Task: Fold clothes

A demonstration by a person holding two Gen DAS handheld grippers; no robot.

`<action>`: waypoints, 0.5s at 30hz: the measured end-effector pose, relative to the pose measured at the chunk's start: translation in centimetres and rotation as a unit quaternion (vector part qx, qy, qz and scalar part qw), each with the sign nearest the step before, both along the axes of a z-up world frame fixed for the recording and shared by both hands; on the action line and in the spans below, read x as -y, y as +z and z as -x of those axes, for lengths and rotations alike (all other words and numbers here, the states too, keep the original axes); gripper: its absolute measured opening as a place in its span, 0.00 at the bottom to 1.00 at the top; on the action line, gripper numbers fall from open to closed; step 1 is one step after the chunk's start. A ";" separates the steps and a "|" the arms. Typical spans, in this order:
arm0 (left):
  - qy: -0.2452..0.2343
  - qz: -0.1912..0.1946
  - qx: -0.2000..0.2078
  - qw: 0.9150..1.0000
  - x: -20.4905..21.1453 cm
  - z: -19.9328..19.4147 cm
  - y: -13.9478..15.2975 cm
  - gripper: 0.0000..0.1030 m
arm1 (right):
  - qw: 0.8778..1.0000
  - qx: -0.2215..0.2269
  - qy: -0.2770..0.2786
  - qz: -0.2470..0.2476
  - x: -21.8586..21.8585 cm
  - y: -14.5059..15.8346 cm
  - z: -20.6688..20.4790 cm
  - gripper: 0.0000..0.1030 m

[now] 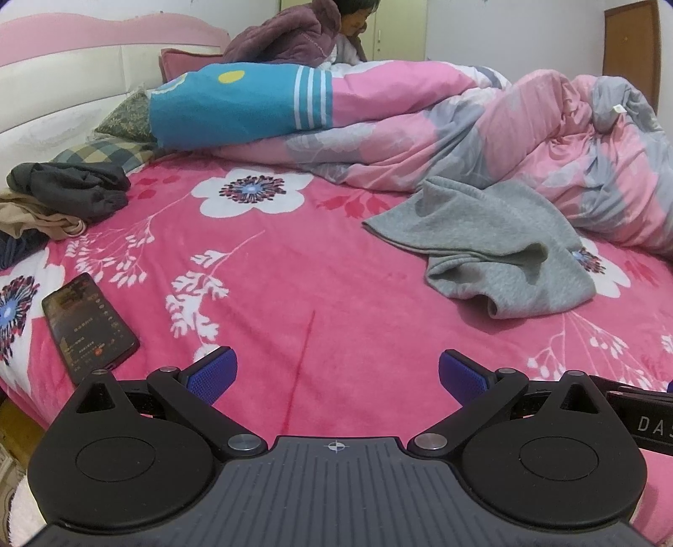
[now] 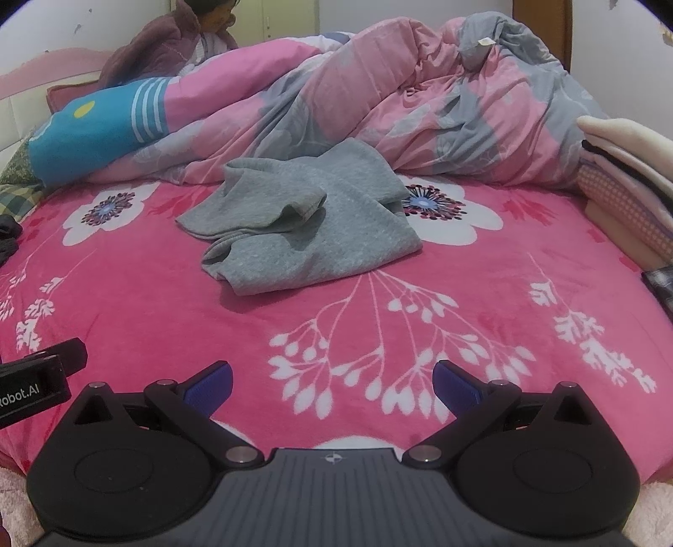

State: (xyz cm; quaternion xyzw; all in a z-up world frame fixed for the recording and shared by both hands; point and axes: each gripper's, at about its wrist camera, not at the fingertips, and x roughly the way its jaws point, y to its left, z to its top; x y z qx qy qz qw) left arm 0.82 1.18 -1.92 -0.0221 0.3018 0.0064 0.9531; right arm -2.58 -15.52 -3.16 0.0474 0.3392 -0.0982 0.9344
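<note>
A crumpled grey garment [image 1: 488, 248] [image 2: 303, 219] lies on the pink flowered bed cover [image 1: 273, 269] [image 2: 168, 294], ahead and to the right in the left wrist view, ahead and slightly left in the right wrist view. My left gripper [image 1: 336, 372] is open near the bed's front edge, its blue pads wide apart with nothing between them. Beside it, my right gripper [image 2: 332, 381] is open too and empty. Both are well short of the garment. Part of the right gripper's body [image 1: 639, 414] shows at the left view's right edge.
A phone [image 1: 88, 322] lies at the front left. Dark and beige clothes [image 1: 63, 197] are piled at the left. A pink and grey quilt [image 1: 483, 126] [image 2: 399, 96] is heaped behind. Folded fabrics [image 2: 631, 181] are stacked at the right. A person [image 1: 319, 33] sits at the bed's far end.
</note>
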 end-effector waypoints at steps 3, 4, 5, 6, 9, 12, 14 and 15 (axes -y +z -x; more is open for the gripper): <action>0.000 -0.001 0.000 1.000 -0.1 0.0 0.0 1.00 | 1.000 0.000 0.000 0.000 0.0 0.0 0.0 1.00; 0.000 -0.001 0.000 1.000 -0.1 0.0 0.0 1.00 | 1.000 0.001 0.000 0.000 0.0 0.0 -0.1 1.00; -0.001 -0.001 -0.001 1.000 -0.1 -0.1 0.0 1.00 | 1.000 0.001 0.000 0.000 0.0 0.0 -0.1 1.00; -0.001 -0.001 -0.001 1.000 -0.1 -0.1 0.0 1.00 | 1.000 0.002 -0.001 -0.001 0.0 0.0 -0.1 1.00; -0.001 0.000 -0.001 1.000 -0.2 -0.1 0.0 1.00 | 1.000 0.002 0.000 -0.002 -0.1 0.0 -0.1 1.00; 0.000 0.001 -0.001 1.000 -0.3 -0.1 0.0 1.00 | 1.000 0.002 -0.001 0.000 -0.2 0.0 -0.1 1.00; 0.000 0.001 -0.001 1.000 -0.3 -0.1 -0.1 1.00 | 1.000 0.003 -0.001 0.000 -0.2 0.1 -0.2 1.00; 0.000 0.001 -0.001 1.000 -0.4 -0.2 -0.1 1.00 | 1.000 0.003 -0.001 0.000 -0.2 0.1 -0.2 1.00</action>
